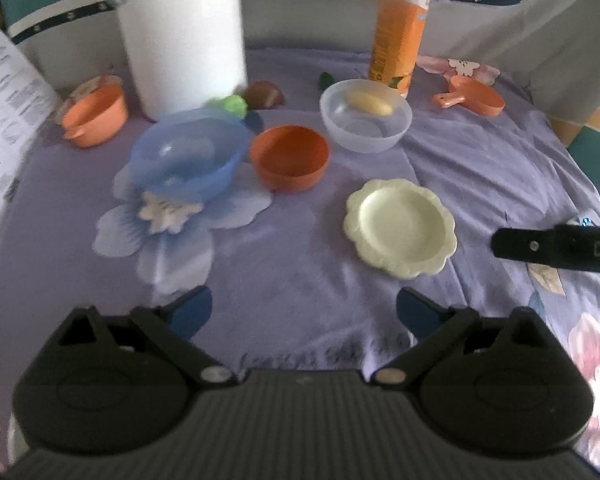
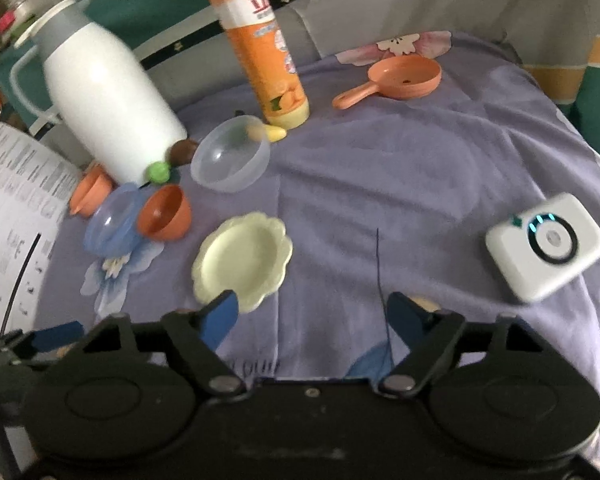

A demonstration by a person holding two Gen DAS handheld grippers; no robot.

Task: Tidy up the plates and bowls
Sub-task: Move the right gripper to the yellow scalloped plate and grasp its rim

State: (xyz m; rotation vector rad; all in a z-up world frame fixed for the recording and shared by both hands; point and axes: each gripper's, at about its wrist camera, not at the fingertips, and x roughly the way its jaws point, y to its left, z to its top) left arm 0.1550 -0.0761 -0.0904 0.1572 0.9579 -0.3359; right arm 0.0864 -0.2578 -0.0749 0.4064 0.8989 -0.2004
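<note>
**K:** On the purple floral cloth (image 1: 300, 264), landmark is the pale yellow plate (image 1: 400, 227). What's around it?

**M:** Orange bowl (image 1: 289, 158) behind it and to the left, close. Blue see-through bowl (image 1: 188, 152) touching or nearly touching the orange one on its far side from the plate, tipped a bit. Clear bowl (image 1: 366, 114) straight behind the plate, with a yellowish lump showing through it; can't tell if that lump is inside or behind it.

**K:** Clutter?

**M:** White jug (image 1: 180, 32) and orange bottle (image 1: 400, 28) stand well behind the plate, past the bowls. Small green thing (image 1: 232, 105) and brown thing (image 1: 264, 95) at the jug's base. Orange pot (image 1: 94, 116) far left of the plate, orange pan (image 1: 474, 98) behind and to the right. White box with a lit ring (image 2: 546, 246) well to the plate's right. Printed sheet (image 2: 16, 220) at the left edge.

**K:** Grippers?

**M:** Left gripper (image 1: 304, 314): jaws wide, nothing between them, in front of the plate, apart from it. Right gripper (image 2: 314, 316): jaws wide too, empty; its left finger overlaps the plate's near rim in the right wrist view, contact unclear. From the left view, the right gripper's black arm comes in just beside the plate on the right.

**K:** Blocking?

**M:** Bare cloth between the left jaws and the plate.
</note>
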